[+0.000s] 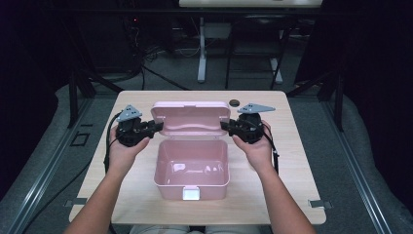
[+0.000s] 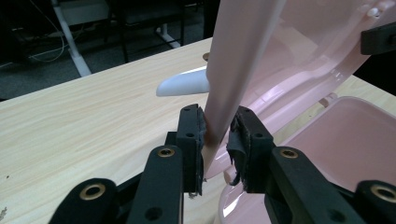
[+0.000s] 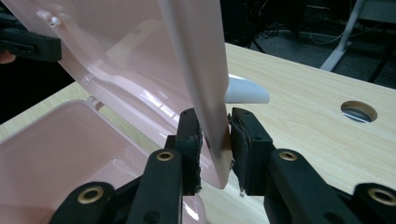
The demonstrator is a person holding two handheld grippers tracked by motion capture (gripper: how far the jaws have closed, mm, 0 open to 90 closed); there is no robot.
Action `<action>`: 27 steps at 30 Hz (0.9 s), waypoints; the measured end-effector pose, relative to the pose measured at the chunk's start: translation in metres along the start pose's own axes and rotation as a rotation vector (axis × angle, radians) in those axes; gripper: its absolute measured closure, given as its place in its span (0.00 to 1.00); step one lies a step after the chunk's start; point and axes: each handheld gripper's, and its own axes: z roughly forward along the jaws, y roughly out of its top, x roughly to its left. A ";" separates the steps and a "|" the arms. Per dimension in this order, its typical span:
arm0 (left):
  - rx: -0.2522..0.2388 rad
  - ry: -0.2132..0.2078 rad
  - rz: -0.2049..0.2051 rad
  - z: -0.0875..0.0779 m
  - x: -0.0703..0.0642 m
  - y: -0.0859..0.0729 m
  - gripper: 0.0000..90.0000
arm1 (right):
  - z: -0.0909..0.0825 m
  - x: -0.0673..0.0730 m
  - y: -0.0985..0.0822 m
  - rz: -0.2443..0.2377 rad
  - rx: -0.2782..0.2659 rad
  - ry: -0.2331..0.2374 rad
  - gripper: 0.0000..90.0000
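A: The left claw [image 2: 217,140] has its jaws nearly closed on the left edge of the pink lid [image 1: 191,117], the thin wall pinched between the pads. The right claw [image 3: 215,142] grips the lid's right edge the same way.

B: So where does the lid sit from them?

A: Between the two, standing open and leaning back from the box [image 1: 191,168], which sits at the middle of the table [image 1: 292,161]. Its long axis runs left to right, from one claw to the other, along the hinge at the box's far rim.

B: Which hand is nearer?

A: Neither; they mirror each other, so I'd judge any swing has to be shared.

B: And around it?

A: Pale wood tabletop with a round hole [image 1: 234,103] near the far edge, a white latch [image 1: 191,194] on the box front, and a dark room with desk legs [image 1: 201,53] and cables behind.
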 end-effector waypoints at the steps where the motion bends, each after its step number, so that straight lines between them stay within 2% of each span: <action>1: 0.000 0.000 0.000 0.000 0.000 0.000 0.82 | 0.000 -0.001 0.000 0.004 0.000 0.002 0.81; 9: 0.000 0.004 -0.010 0.005 0.003 -0.003 0.85 | 0.011 -0.006 -0.008 0.032 0.021 0.003 0.81; 15: 0.017 0.004 -0.028 0.010 0.006 -0.011 0.86 | 0.015 -0.007 -0.011 0.033 0.027 0.003 0.83; 18: 0.037 0.008 -0.019 0.014 0.007 -0.014 0.87 | 0.016 -0.007 -0.011 0.032 0.032 0.001 0.83; 27: 0.048 0.023 -0.018 0.020 0.009 -0.016 0.91 | 0.022 -0.010 -0.015 0.046 0.030 -0.009 0.84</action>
